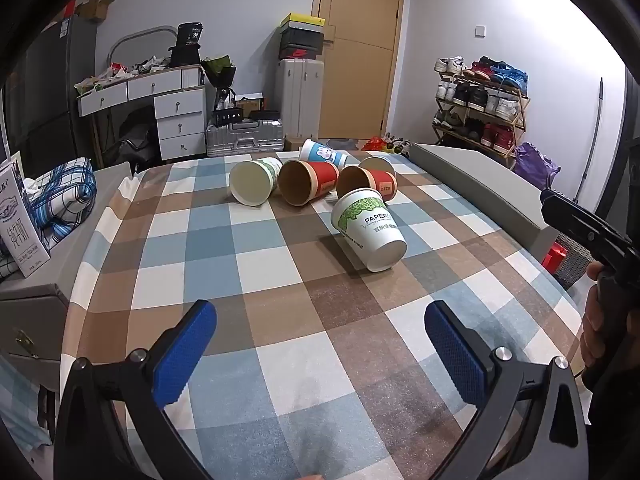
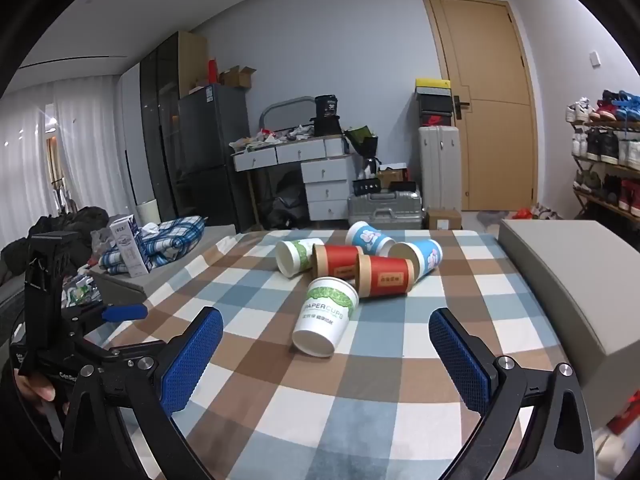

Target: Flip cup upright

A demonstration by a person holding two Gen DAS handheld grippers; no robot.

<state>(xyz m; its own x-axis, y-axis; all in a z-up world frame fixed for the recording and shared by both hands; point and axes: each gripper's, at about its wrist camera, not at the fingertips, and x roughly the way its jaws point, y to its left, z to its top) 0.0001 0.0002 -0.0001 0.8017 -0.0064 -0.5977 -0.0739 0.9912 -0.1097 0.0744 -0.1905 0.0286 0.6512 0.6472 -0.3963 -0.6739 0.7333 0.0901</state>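
Several paper cups lie on their sides on the checked tablecloth [image 1: 256, 272]. Nearest is a white cup with green print [image 1: 368, 234], its base toward me; it also shows in the right wrist view [image 2: 326, 316]. Behind it lie two red cups [image 1: 310, 186] [image 1: 366, 184], another white and green cup [image 1: 254, 182] and two blue cups [image 1: 322, 154] [image 2: 418, 256]. My left gripper [image 1: 320, 348] is open and empty, well short of the cups. My right gripper [image 2: 326, 356] is open and empty, just short of the near white cup.
A grey box [image 2: 572, 296] lies along the table's right side. A milk carton [image 2: 130, 252] and a plaid cloth [image 2: 172, 240] sit on the grey surface to the left. Suitcases [image 1: 244, 138], drawers and a shoe rack [image 1: 480, 108] stand beyond the table.
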